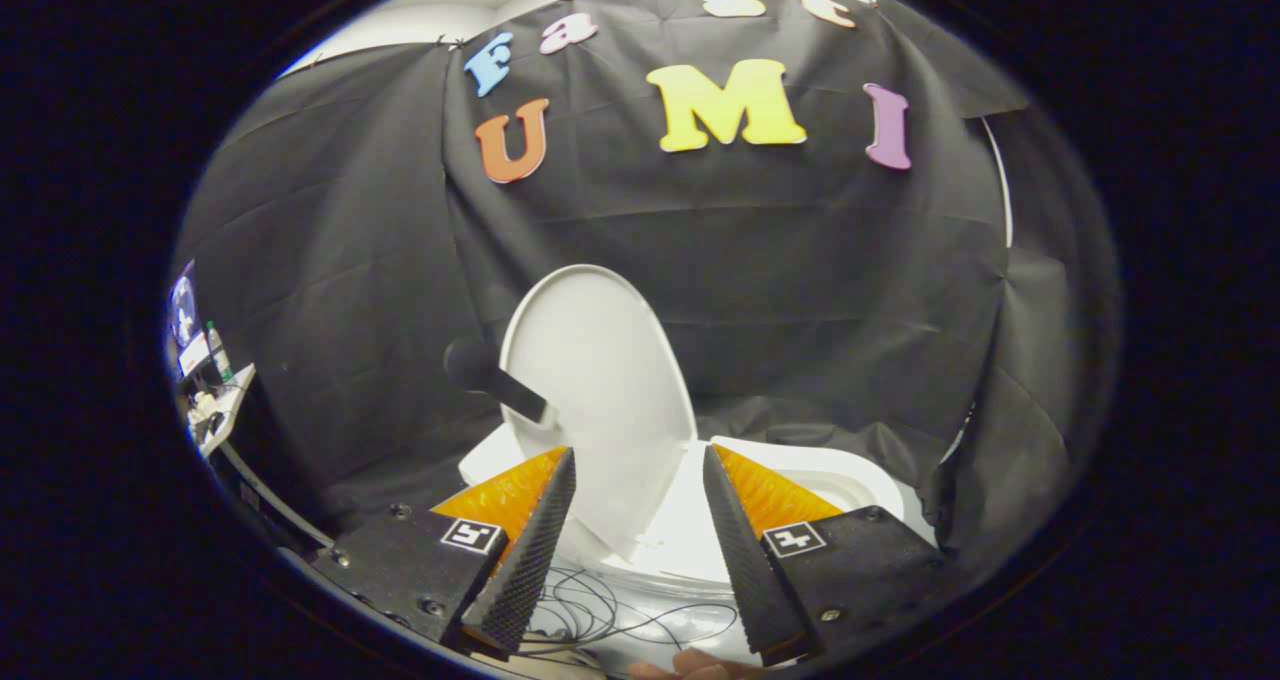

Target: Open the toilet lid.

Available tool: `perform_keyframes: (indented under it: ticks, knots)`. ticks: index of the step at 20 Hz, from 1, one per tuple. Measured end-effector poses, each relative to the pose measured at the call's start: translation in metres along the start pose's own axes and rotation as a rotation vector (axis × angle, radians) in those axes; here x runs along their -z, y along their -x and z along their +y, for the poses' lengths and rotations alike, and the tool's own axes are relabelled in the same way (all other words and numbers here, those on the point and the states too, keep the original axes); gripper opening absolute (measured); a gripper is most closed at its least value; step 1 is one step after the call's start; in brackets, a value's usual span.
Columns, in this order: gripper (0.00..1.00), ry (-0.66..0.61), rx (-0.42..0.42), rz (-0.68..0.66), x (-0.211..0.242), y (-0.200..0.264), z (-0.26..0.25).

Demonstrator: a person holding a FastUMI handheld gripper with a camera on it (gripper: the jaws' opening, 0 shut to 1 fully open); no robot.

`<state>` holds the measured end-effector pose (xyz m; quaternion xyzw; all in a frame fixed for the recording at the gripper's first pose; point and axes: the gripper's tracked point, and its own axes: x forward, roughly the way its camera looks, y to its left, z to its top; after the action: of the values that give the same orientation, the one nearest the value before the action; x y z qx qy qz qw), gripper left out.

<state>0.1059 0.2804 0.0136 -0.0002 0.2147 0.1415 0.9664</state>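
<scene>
1. The jaws of the gripper [638,450] stand spread apart and pinch nothing; the raised toilet lid [600,380] shows in the gap between the two fingers [540,530], just ahead of them.
2. Each finger base carries one square black-and-white marker tag [472,535], two in all; no readable words on them.
3. One white toilet [800,470] sits beyond the fingers, its lid tilted up, nearly upright, its inner face showing.
4. Thin dark cables [600,610] loop below, between the fingers.
5. A fingertip [700,665] of a person shows beneath the jaws.
6. Black cloth [800,260] hangs behind the toilet.
</scene>
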Motion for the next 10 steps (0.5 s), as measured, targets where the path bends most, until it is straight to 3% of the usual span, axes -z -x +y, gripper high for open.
perform_keyframes:
  ticks: [10]
  knots:
    - [0.80,0.115,0.222,-0.097,0.042,0.071,-0.121]
